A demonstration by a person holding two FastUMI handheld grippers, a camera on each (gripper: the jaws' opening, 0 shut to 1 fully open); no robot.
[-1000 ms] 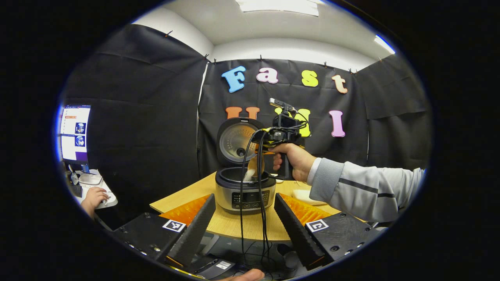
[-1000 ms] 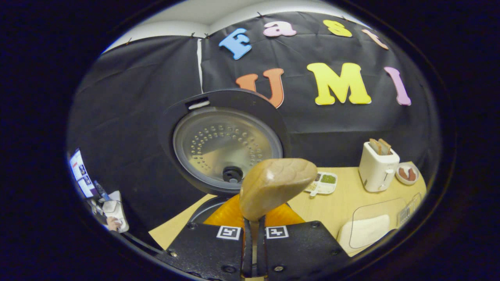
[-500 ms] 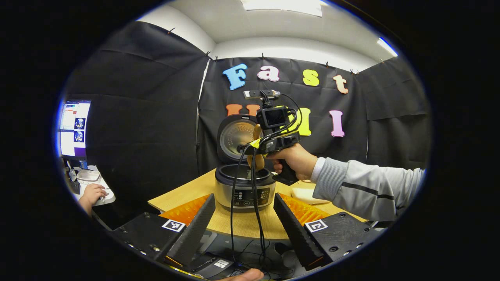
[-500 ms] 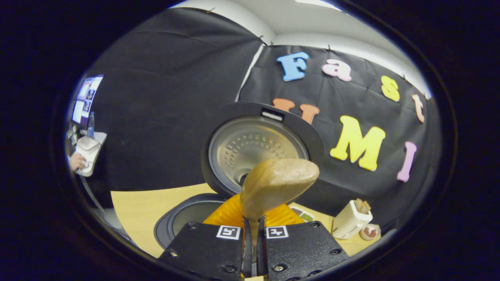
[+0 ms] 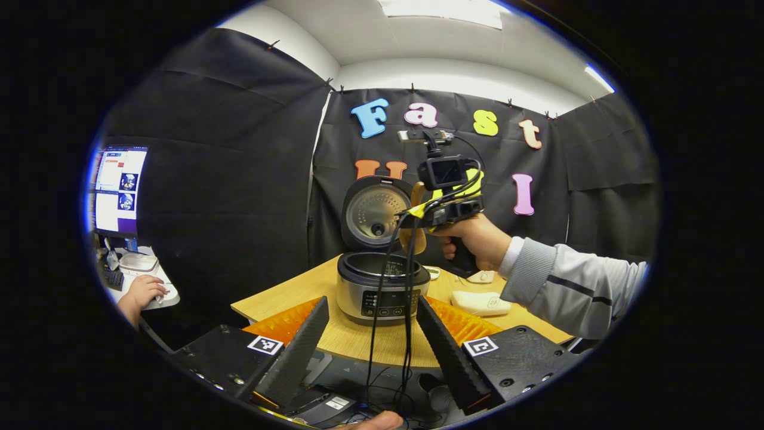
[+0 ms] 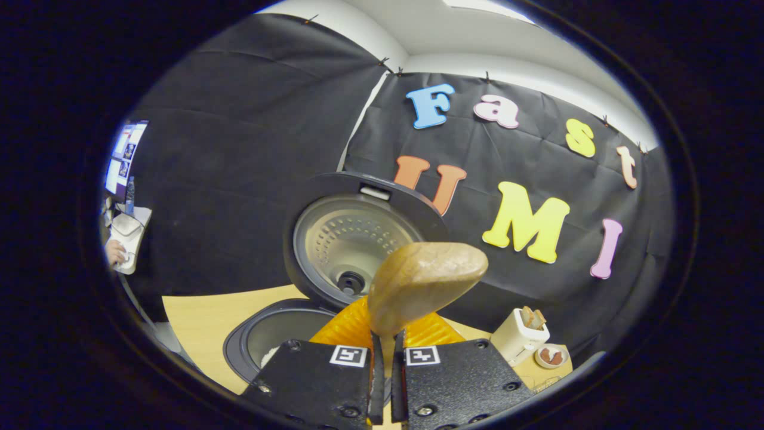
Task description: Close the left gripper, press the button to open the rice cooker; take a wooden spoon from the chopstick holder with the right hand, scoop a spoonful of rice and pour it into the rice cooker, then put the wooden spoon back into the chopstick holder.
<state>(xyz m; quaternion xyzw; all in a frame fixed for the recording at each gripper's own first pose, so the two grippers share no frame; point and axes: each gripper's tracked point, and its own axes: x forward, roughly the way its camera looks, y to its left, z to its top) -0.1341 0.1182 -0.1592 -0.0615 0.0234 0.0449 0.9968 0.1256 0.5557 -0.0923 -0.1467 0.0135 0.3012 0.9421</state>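
Observation:
The rice cooker [image 5: 383,291] stands on the wooden table [image 5: 352,343] with its lid [image 5: 373,210] swung up. In the right gripper view its pot [image 6: 271,337] lies low left, some white rice inside, under the raised lid [image 6: 349,242]. My right gripper [image 6: 385,388] is shut on the handle of the wooden spoon [image 6: 424,280], whose bowl points up. In the left gripper view a hand holds that right gripper [image 5: 418,224] above and right of the cooker. My left gripper [image 5: 373,349] hangs open in front of the table's near edge, holding nothing.
A white toaster [image 6: 522,334] and a small bowl [image 6: 550,356] sit on the table's right side. A white pad [image 5: 480,303] lies right of the cooker. Black cables [image 5: 391,310] hang in front of it. A person's hand [image 5: 140,292] and a monitor [image 5: 116,191] are at far left.
The right gripper with the spoon has lifted away from the pot and moved right; the spoon's bowl now points up. My left gripper stays open and nearly still.

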